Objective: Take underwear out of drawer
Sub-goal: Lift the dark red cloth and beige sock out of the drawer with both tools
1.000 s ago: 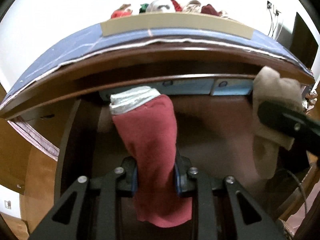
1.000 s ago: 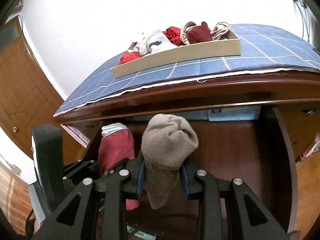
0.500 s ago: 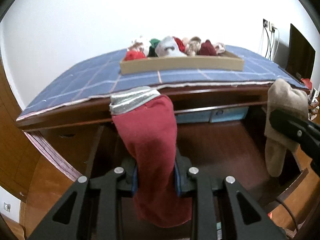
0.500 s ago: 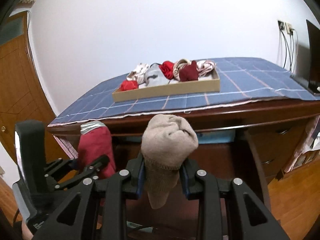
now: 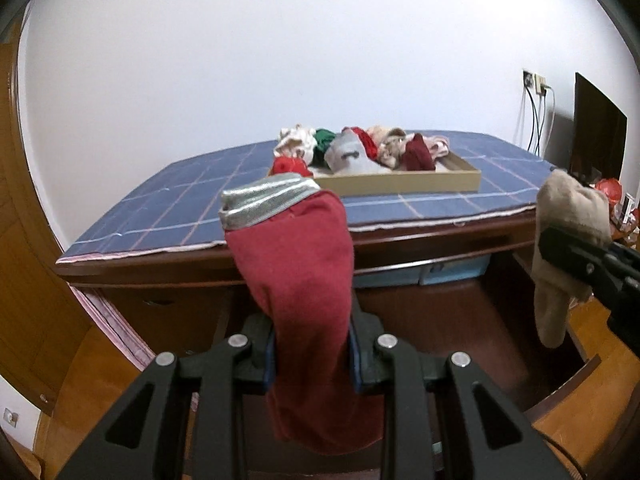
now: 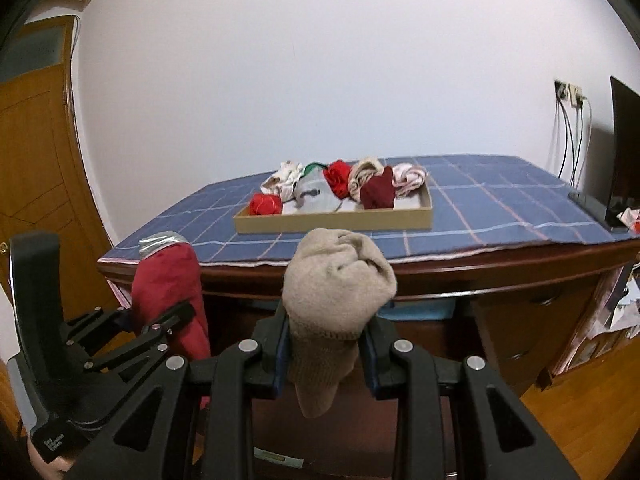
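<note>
My left gripper (image 5: 312,354) is shut on red underwear with a silver waistband (image 5: 296,280), held upright above the open drawer (image 5: 440,320). It also shows in the right wrist view (image 6: 172,288). My right gripper (image 6: 326,354) is shut on rolled beige underwear (image 6: 336,292), also raised above the drawer; it shows at the right of the left wrist view (image 5: 564,248). Both grippers are in front of the desk, below its top edge.
A cardboard tray (image 6: 332,220) with several rolled garments stands on the blue checked cloth (image 6: 500,208) on the desk. A dark monitor (image 6: 624,160) stands at the right. A wooden door (image 6: 36,168) is at the left. Blue boxes (image 5: 420,276) sit at the drawer's back.
Both grippers have risen and drawn back from the drawer with their garments. The desk top and tray now show from higher up.
</note>
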The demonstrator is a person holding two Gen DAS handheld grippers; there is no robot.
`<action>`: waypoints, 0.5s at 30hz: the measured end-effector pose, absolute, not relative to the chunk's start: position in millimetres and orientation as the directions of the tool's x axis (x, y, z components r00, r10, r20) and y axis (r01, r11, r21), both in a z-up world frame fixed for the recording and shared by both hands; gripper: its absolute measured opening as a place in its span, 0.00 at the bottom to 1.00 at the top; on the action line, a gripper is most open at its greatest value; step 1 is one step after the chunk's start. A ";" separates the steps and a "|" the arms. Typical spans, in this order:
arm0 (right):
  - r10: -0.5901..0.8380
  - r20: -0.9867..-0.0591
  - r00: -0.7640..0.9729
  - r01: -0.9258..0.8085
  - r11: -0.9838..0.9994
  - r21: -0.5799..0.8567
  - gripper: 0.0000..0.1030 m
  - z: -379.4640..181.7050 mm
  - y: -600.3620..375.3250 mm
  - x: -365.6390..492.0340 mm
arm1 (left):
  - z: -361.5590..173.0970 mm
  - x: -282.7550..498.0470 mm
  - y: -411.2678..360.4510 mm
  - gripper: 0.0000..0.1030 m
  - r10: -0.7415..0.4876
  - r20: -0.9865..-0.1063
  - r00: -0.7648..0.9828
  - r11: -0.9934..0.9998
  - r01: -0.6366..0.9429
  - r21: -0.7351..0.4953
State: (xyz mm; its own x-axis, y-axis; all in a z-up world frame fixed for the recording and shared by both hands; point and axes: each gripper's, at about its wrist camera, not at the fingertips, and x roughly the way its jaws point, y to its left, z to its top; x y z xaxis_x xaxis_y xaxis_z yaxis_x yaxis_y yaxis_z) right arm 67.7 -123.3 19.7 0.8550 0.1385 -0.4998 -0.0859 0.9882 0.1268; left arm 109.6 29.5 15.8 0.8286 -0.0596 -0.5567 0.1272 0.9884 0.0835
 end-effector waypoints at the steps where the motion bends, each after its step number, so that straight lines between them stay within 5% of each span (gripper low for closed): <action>1: 0.134 -0.495 0.859 -0.084 0.989 0.121 0.31 21.8 -123.7 66.6 | 17.3 108.9 29.7 0.24 -0.060 -0.553 0.831 0.989 0.126 0.083; 15: 0.115 -0.447 0.887 -0.084 0.992 0.089 0.31 38.1 -129.3 58.1 | 47.4 94.2 27.5 0.24 -0.064 -0.473 0.879 0.987 0.125 0.099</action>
